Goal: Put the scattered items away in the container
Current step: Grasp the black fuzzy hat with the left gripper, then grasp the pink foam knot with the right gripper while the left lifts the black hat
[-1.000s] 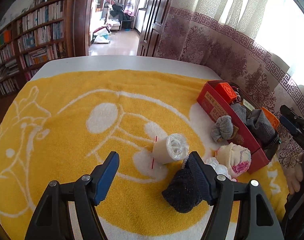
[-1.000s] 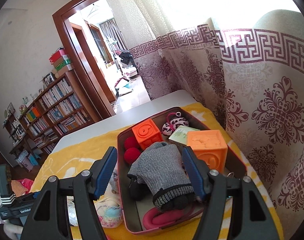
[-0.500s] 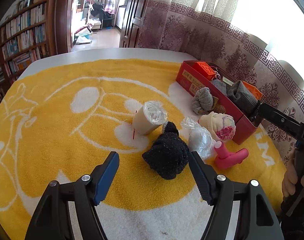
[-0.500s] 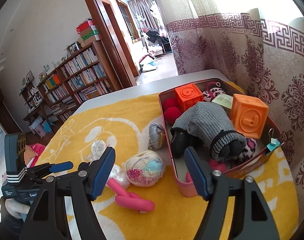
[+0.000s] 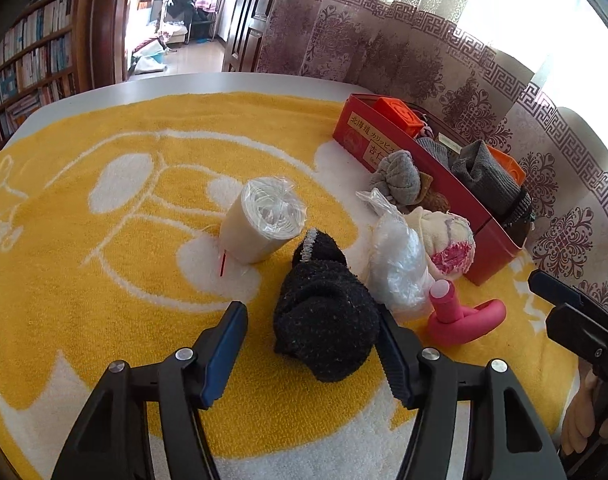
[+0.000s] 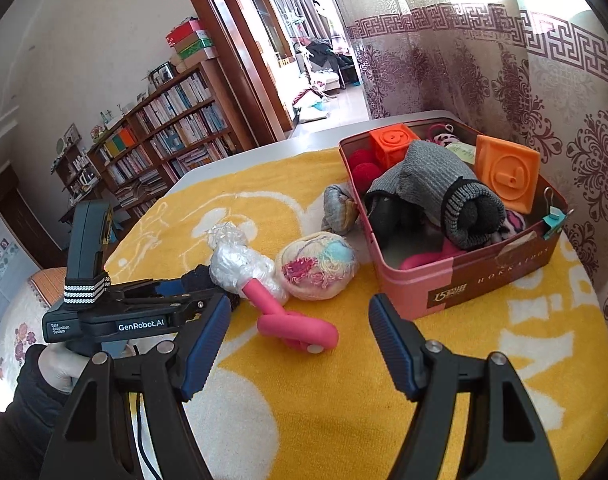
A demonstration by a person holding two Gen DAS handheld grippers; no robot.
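A black fuzzy sock ball (image 5: 323, 320) lies on the yellow towel between the fingers of my left gripper (image 5: 309, 312). Its jaws are closing: the right pad touches the sock, the left pad still stands clear of it. My right gripper (image 6: 300, 304) hangs open above a pink toy (image 6: 296, 328), nothing between its fingers. The red tin (image 6: 463, 280) at the right holds orange blocks, red balls and a grey sock. Beside the tin lie a cream sock ball (image 6: 315, 264), a crumpled plastic bag (image 6: 240, 264) and a grey sock ball (image 6: 335, 208).
A white roll wrapped in plastic (image 5: 260, 220) stands on the towel, left of the black sock. A patterned curtain (image 5: 463, 92) hangs close behind the tin. The table's white edge (image 5: 184, 80) shows beyond the towel, with bookshelves and a doorway further back.
My left gripper has come forward and down around the black sock, and its jaws have narrowed. My right gripper has swung off the tin to above the pink toy.
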